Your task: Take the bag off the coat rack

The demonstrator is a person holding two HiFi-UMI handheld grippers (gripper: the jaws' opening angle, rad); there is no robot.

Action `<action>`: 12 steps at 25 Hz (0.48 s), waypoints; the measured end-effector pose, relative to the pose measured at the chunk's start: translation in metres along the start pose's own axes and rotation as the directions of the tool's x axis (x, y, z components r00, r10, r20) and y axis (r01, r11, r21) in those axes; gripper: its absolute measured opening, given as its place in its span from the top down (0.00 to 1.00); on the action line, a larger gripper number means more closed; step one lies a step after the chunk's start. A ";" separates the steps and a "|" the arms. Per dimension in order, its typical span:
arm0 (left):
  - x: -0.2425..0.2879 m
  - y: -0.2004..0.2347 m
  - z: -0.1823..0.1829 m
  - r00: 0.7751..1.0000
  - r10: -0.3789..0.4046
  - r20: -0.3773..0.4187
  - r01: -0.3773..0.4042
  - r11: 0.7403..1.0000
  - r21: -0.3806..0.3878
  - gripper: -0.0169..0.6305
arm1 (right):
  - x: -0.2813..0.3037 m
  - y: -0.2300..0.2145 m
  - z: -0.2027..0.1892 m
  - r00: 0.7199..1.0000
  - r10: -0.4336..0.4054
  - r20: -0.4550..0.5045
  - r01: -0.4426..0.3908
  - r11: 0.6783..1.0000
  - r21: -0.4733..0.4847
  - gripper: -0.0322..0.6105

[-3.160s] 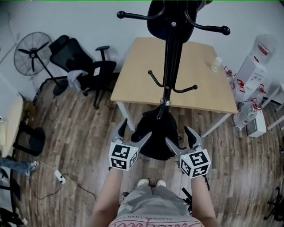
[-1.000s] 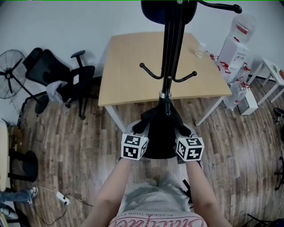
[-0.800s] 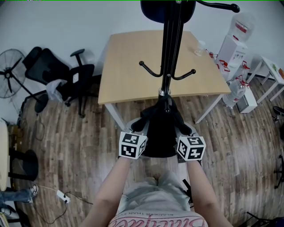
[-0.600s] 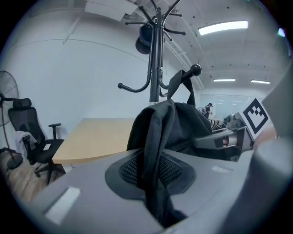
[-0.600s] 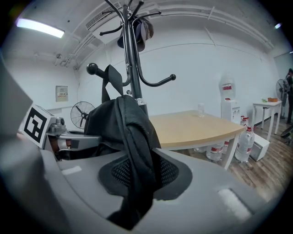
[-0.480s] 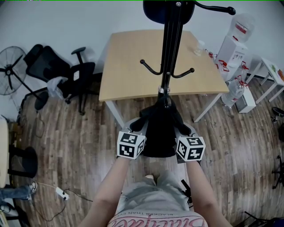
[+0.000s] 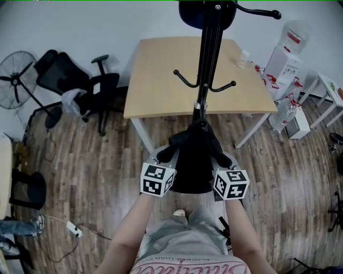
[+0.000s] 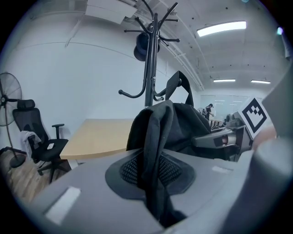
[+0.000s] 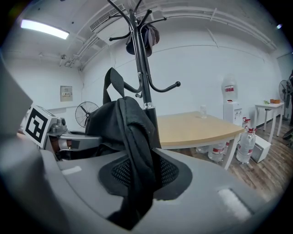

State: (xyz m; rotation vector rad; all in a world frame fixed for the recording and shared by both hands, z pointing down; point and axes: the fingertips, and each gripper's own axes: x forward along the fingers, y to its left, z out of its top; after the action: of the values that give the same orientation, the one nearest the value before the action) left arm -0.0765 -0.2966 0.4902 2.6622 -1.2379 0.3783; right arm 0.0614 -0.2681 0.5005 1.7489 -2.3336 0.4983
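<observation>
A black bag point(image 7: 193, 160) hangs in front of me against the pole of a black coat rack point(image 7: 206, 59). My left gripper point(image 7: 165, 156) is shut on a fold of the bag's left side. My right gripper point(image 7: 221, 158) is shut on a fold of its right side. In the left gripper view the bag's fabric point(image 8: 158, 137) runs down between the jaws of the left gripper point(image 8: 155, 183). The right gripper view shows the bag's fabric point(image 9: 132, 137) pinched the same way by the right gripper point(image 9: 137, 183). The bag's carry loop point(image 8: 181, 84) stands up beside the pole; whether it sits on a hook I cannot tell.
A wooden table point(image 7: 161, 80) stands right behind the rack. A dark cap point(image 7: 206, 13) hangs on the rack's top. An office chair point(image 7: 80, 80) and a fan point(image 7: 16, 80) are at the left, a water dispenser and bottles point(image 7: 289, 48) at the right. A power strip point(image 7: 72, 229) lies on the floor.
Three seconds ago both grippers stood open on either side of the bag; now both are shut on it. Over the last second they have barely moved.
</observation>
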 end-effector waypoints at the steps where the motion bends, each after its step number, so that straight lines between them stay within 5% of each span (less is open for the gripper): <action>1: -0.002 0.000 0.000 1.000 -0.003 -0.002 0.003 1.000 0.005 0.86 | -0.001 0.002 0.001 1.000 0.003 0.002 -0.003 1.000 -0.003 0.83; 12: -0.030 0.002 0.016 0.999 -0.002 -0.041 0.004 0.999 0.042 0.87 | -0.009 0.022 0.019 0.997 0.073 0.037 -0.071 0.997 -0.042 0.83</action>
State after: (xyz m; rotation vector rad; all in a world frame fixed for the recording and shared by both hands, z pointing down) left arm -0.0941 -0.2801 0.4662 2.6771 -1.2269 0.4606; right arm 0.0438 -0.2612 0.4758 1.6760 -2.4224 0.4291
